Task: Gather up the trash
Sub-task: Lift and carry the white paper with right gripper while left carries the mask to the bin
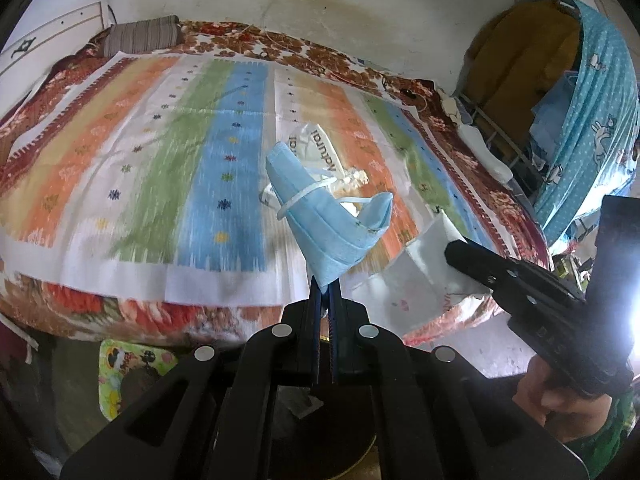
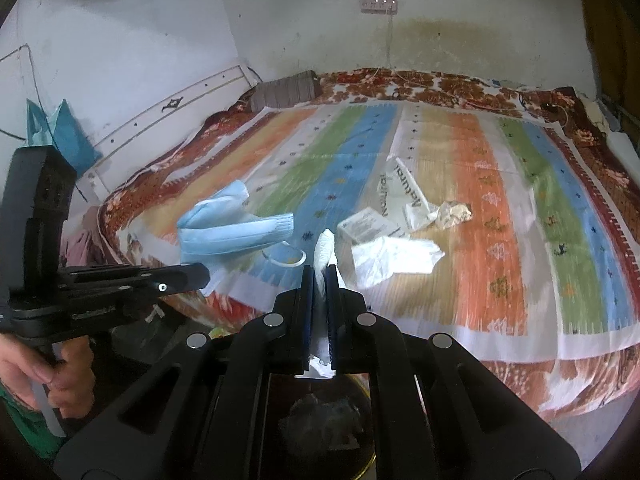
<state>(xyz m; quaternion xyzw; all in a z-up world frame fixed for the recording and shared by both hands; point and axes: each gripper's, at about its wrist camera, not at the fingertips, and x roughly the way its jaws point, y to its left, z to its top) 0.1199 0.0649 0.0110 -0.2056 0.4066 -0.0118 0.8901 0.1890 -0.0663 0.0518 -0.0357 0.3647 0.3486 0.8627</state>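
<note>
Right up against the left wrist lens, the left gripper (image 1: 326, 280) is seen clamped tight, with a corner of a blue face mask (image 1: 332, 216) pinched between its jaws. That mask is held up off the bed, its white ear loop (image 1: 308, 194) draped across it, so it's hanging in front of the striped sheet (image 1: 160, 152) rather than lying on it.

Same deal on the other side: the right gripper (image 2: 320, 276) is closed all the way on a white tissue (image 2: 323, 250), which is seen sticking up past the fingertips and poking out again at the near end of the jaws. In the left wrist view that same right gripper (image 1: 460, 252) shows up at the right edge with the white sheet dangling from it, gripped by a hand (image 1: 560, 396) below.

More trash is left on the bed. A white wrapper with "Natural" printed on it (image 2: 404, 196) is spotted around mid-sheet, with a crumpled cream wad (image 2: 454, 213) just to its right. A small whitish box (image 2: 366, 226) sits nearer, touching a crinkled white bag (image 2: 394, 258) beside it.

From the right wrist view the left gripper (image 2: 196, 274) comes in from the left with the mask (image 2: 234, 232) carried ahead of it, held by a hand (image 2: 52, 380) at the bottom left corner. A striped pillow (image 2: 286, 90) is parked at the far end by the wall, and a power strip (image 2: 379, 4) is fixed to the wall above.
</note>
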